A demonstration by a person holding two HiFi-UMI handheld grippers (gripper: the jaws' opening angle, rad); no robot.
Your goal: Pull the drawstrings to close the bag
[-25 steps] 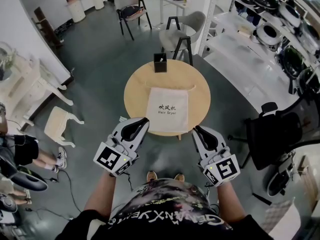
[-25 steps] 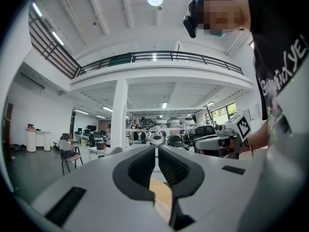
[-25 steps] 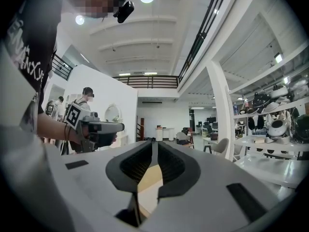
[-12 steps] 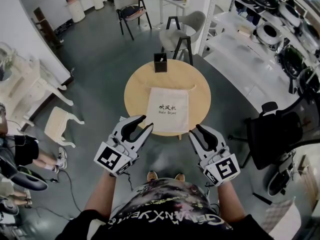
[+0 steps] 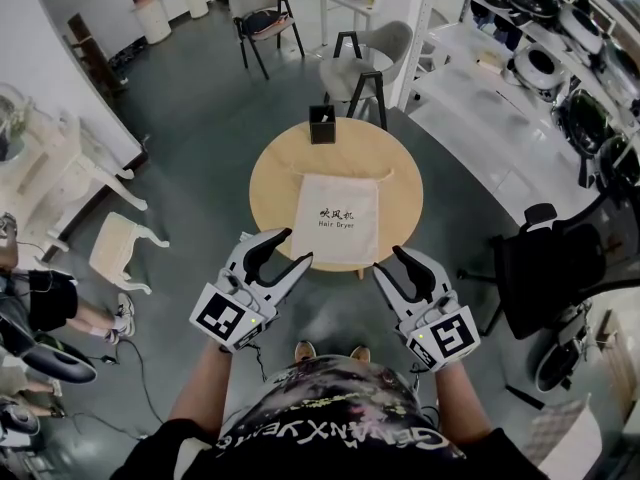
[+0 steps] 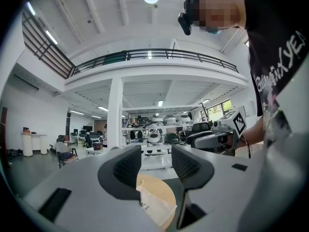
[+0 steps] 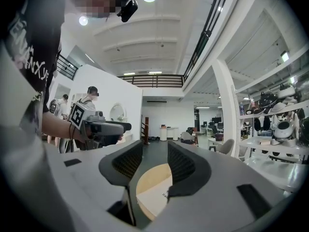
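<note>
The cloth drawstring bag lies flat in the middle of the round wooden table. Its long side runs from 12 o'clock to 6 o'clock. The mouth of the bag is at the 12 o'clock end, the far end from the person. The closed bottom is at the 6 o'clock end, close to the table's near rim.

The drawstrings stick out at the mouth. One thin end points out toward 10 o'clock and the other toward 2 o'clock.

Both tools are in the air on the 6 o'clock side, just off the table's near rim. The left gripper is down by the bag's 7 o'clock corner. The right gripper is down by the 5 o'clock corner. Neither one touches the bag or the table.

The jaws of both tools are opening. Nothing is between them, only air, with the table and bag seen far past the tips.

The two tools look about the same way off from the bag. So each one probably has to go up its own side toward 12 o'clock, the left to the 10 o'clock string and the right to the 2 o'clock string.
</note>
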